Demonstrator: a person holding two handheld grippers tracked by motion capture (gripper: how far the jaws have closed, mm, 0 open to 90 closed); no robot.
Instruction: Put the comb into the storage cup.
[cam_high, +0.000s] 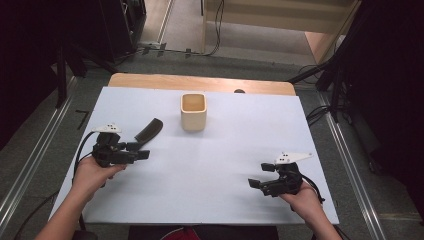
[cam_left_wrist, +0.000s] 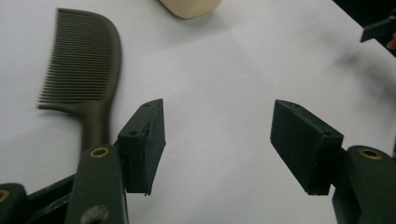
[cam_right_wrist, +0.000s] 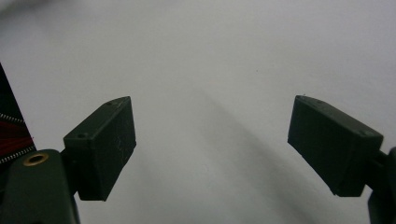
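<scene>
A dark comb (cam_high: 149, 131) lies flat on the white table cover (cam_high: 225, 150), left of a cream square cup (cam_high: 193, 112) that stands upright at the back middle. My left gripper (cam_high: 140, 151) hovers just in front of the comb's handle, open, nothing between its jaws. In the left gripper view the comb (cam_left_wrist: 84, 70) lies outside the left jaw, its handle running down beside that jaw, and the gripper (cam_left_wrist: 219, 144) has bare table in its gap. The cup's base (cam_left_wrist: 191, 7) shows at the top. My right gripper (cam_high: 260, 175) (cam_right_wrist: 212, 144) rests open and empty near the front right.
A strip of the wooden tabletop (cam_high: 200, 82) shows behind the white cover. Dark stands and cables surround the table on the floor. A tip of the other gripper (cam_left_wrist: 378, 28) shows at the far right of the left gripper view.
</scene>
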